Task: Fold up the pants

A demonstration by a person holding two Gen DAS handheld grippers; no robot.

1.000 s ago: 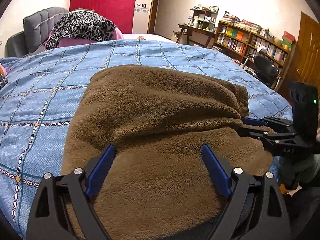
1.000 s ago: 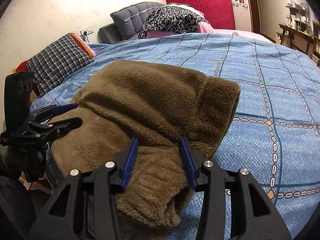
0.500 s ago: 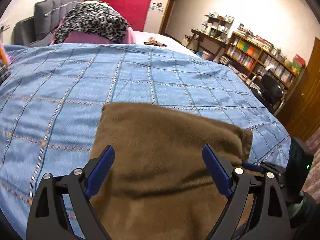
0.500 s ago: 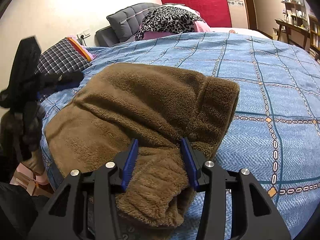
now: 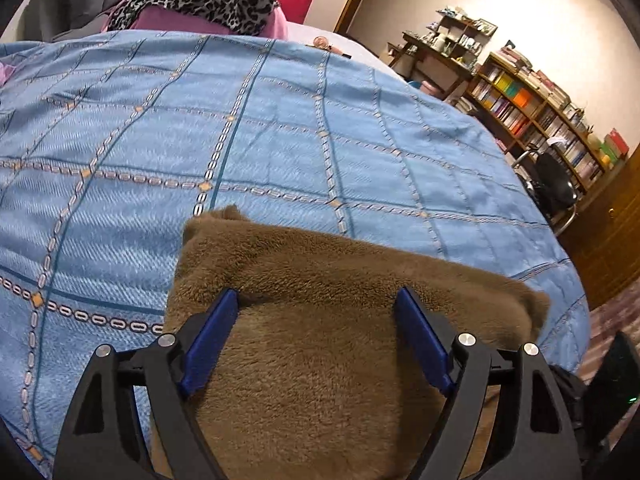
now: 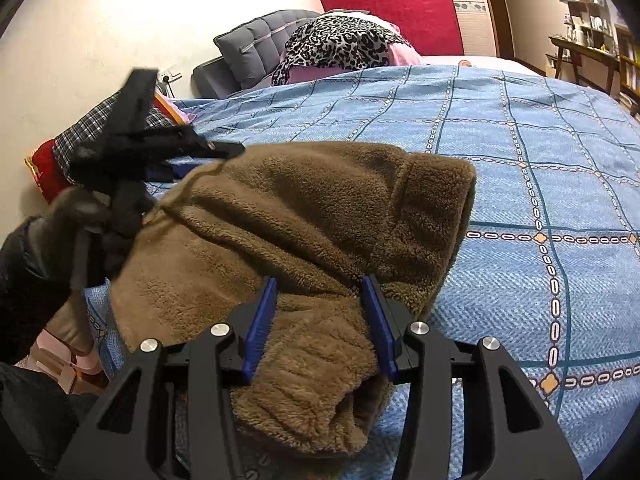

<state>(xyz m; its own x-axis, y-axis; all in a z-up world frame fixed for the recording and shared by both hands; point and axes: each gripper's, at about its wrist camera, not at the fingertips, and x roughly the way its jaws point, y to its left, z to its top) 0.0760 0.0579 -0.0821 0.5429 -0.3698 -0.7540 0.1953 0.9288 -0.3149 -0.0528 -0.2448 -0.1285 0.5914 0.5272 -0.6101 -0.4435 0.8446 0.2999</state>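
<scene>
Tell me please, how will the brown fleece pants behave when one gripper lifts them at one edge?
The pants will probably sag and unfold, since the thick pile drapes in soft folds over the bedspread. They look bulky but likely light. The fuzzy surface should not slip much between the right gripper fingers.

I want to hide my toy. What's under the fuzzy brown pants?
The brown pants lie on the blue checked bedspread, near its edge. That cover shows all around them, but whatever sits directly beneath the thick folds is hidden.
</scene>
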